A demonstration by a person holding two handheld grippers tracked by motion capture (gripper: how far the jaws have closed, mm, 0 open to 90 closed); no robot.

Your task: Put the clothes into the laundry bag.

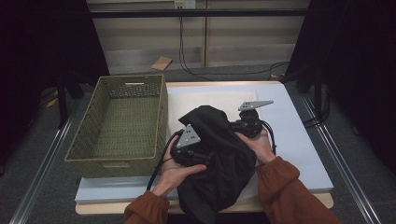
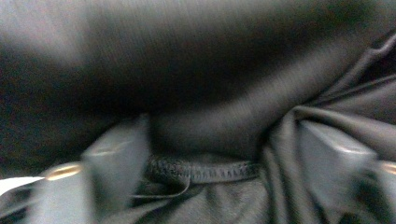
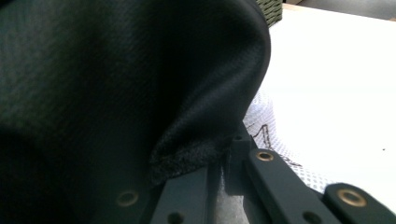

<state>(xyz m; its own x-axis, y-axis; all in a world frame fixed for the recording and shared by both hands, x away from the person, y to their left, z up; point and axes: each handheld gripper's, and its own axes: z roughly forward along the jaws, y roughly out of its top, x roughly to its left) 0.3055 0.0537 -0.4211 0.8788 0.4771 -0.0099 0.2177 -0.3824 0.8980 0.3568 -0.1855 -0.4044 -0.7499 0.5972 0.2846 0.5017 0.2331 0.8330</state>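
Currently right tongs [image 3: 219, 163] clenched on crumpled black mesh-fabric garment [image 1: 215, 154]; left tongs [image 2: 224, 154] released, straddling its hem. Risk: the slack cloth slides off the table edge [image 1: 299, 140], dragging loose.

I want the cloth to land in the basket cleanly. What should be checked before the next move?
1. Right gripper clamped on the black garment: ok, jaws shut on its edge.
2. Left gripper grip: not ok, jaws apart with the stitched hem between them, not pinched.
3. Green woven basket free to take it: ok, nothing lies inside.
4. Garment clear of the table: not ok, it hangs over the near edge.
5. Cables free of the cloth: cannot tell.
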